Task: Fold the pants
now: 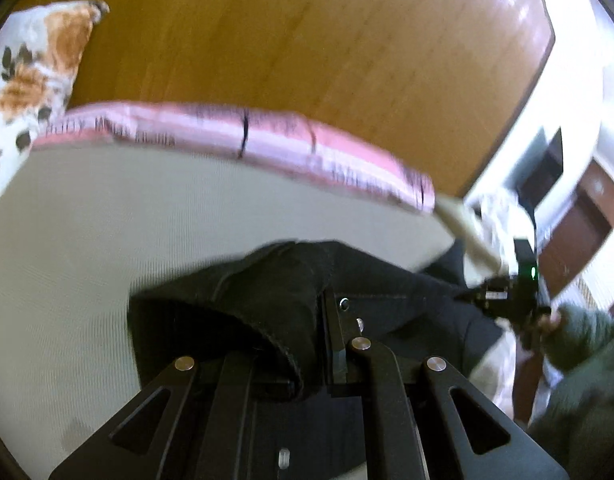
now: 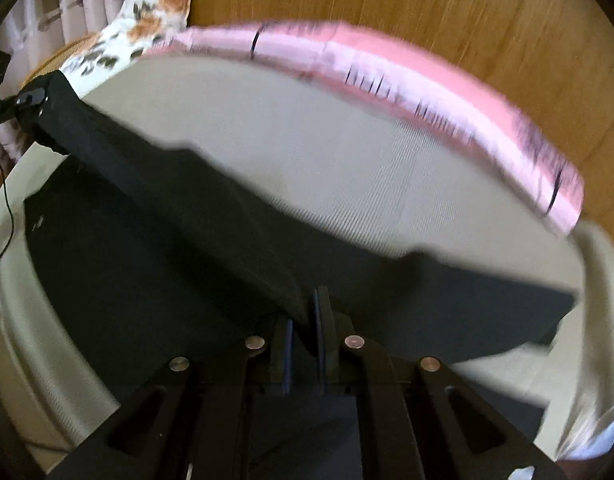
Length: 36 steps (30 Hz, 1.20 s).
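Observation:
Black pants (image 2: 155, 240) lie over a pale grey mattress (image 2: 327, 140). My left gripper (image 1: 307, 344) is shut on a bunched edge of the pants (image 1: 247, 300), held just above the mattress (image 1: 87, 220). My right gripper (image 2: 305, 320) is shut on another edge of the pants, and the cloth stretches from it up to the far left, where the left gripper (image 2: 29, 98) holds it. The right gripper (image 1: 503, 292) shows at the right of the left wrist view, in a hand with a green sleeve.
A pink printed band (image 2: 387, 68) runs along the mattress's far edge against a wooden headboard (image 1: 307, 40). A floral pillow (image 1: 31, 68) lies at the far left corner. A curtain (image 2: 67, 4) and a thin cable (image 2: 7, 208) are at the left.

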Motion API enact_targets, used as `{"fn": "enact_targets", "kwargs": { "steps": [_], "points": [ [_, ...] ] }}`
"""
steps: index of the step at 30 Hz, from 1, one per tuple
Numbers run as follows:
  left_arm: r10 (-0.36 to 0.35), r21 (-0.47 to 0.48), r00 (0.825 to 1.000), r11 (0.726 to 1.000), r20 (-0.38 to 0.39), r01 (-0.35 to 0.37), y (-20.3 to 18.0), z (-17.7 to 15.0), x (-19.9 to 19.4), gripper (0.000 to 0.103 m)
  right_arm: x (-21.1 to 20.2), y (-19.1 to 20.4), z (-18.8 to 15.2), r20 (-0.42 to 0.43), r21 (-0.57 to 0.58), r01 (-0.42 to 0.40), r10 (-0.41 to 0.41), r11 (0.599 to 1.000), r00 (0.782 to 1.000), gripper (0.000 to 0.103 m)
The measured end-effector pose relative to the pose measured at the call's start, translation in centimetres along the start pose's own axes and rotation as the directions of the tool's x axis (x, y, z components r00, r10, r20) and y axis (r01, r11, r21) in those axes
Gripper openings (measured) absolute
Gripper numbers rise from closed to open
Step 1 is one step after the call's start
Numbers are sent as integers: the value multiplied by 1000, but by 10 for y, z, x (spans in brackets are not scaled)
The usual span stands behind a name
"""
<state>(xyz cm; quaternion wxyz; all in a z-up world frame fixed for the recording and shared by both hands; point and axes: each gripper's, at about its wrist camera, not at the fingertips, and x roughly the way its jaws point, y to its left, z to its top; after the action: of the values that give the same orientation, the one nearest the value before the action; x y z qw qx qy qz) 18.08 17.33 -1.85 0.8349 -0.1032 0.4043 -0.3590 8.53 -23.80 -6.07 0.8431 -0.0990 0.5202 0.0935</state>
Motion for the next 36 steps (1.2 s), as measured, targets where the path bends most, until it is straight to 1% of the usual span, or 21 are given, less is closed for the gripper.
{"fn": "enact_targets", "kwargs": {
  "steps": [2, 5, 7, 9, 10, 11, 12, 14, 15, 16, 17, 20, 22, 25, 26, 28, 29, 30, 32, 33, 36],
  "points": [
    [32, 30, 997, 999, -73, -30, 0, -19, 6, 10, 8, 11, -14, -30, -18, 0, -1, 1000, 1000, 7],
    [68, 58, 977, 997, -201, -57, 5, -48, 19, 12, 21, 18, -31, -70, -15, -6, 5, 1000, 998, 7],
    [118, 82, 964, 991, -238, -102, 6, -59, 23, 18, 30, 22, -36, -86, -24, 7, -9, 1000, 996, 7],
    [127, 83, 959, 991, -254, -109, 7, -62, 23, 19, 35, 27, -37, -87, -37, 29, -32, 999, 996, 7],
    [140, 84, 957, 989, -255, -122, 6, -63, 22, 24, 35, 28, -36, -85, -35, 36, -39, 999, 996, 8],
    [155, 82, 955, 987, -252, -139, 5, -63, 19, 32, 36, 29, -36, -85, -28, 42, -44, 999, 995, 9],
    [165, 80, 955, 985, -247, -150, 5, -62, 16, 35, 35, 31, -35, -82, -26, 49, -51, 998, 995, 10],
    [201, 71, 948, 979, -246, -189, 8, -62, 9, 53, 32, 34, -39, -81, -15, 66, -67, 998, 994, 20],
    [221, 58, 943, 975, -247, -214, 10, -62, 5, 57, 29, 35, -41, -75, -1, 74, -74, 997, 994, 31],
    [231, 42, 940, 973, -252, -228, 12, -62, 2, 66, 26, 31, -45, -67, 10, 80, -79, 997, 995, 42],
    [233, 15, 937, 971, -259, -238, 15, -64, -4, 70, 22, 27, -48, -57, 23, 82, -80, 996, 995, 45],
    [237, -41, 933, 965, -270, -257, 15, -71, -14, 71, 5, 27, -55, -30, 77, 66, -64, 995, 998, 46],
    [267, -64, 929, 954, -256, -292, 9, -76, -28, 72, -4, 25, -62, -12, 116, 42, -41, 992, 999, 47],
    [242, -178, 942, 942, -232, -286, 13, -82, -47, 73, -12, 17, -72, 1, 223, -23, 24, 974, 1000, 48],
    [217, -255, 950, 928, -225, -272, 18, -84, -54, 72, -13, 13, -78, 7, 274, -65, 66, 960, 998, 48],
    [124, -407, 970, 891, -210, -202, 21, -93, -59, 72, -14, 6, -87, 25, 363, -129, 129, 923, 991, 48],
    [104, -440, 972, 878, -210, -189, 18, -96, -58, 72, -14, 3, -92, 38, 407, -160, 158, 899, 987, 48],
    [86, -470, 976, 866, -200, -173, 14, -99, -55, 72, -12, -3, -97, 61, 468, -203, 198, 860, 978, 49],
    [55, -509, 983, 850, -176, -138, 5, -104, -48, 72, -10, -9, -103, 89, 537, -241, 229, 809, 969, 49],
    [44, -527, 985, 840, -168, -128, 3, -106, -43, 72, -6, -15, -106, 109, 579, -264, 248, 771, 963, 49],
    [7, -603, 988, 791, -155, -100, 2, -113, -25, 72, 2, -24, -112, 152, 649, -305, 274, 697, 950, 49]
  ]
}}
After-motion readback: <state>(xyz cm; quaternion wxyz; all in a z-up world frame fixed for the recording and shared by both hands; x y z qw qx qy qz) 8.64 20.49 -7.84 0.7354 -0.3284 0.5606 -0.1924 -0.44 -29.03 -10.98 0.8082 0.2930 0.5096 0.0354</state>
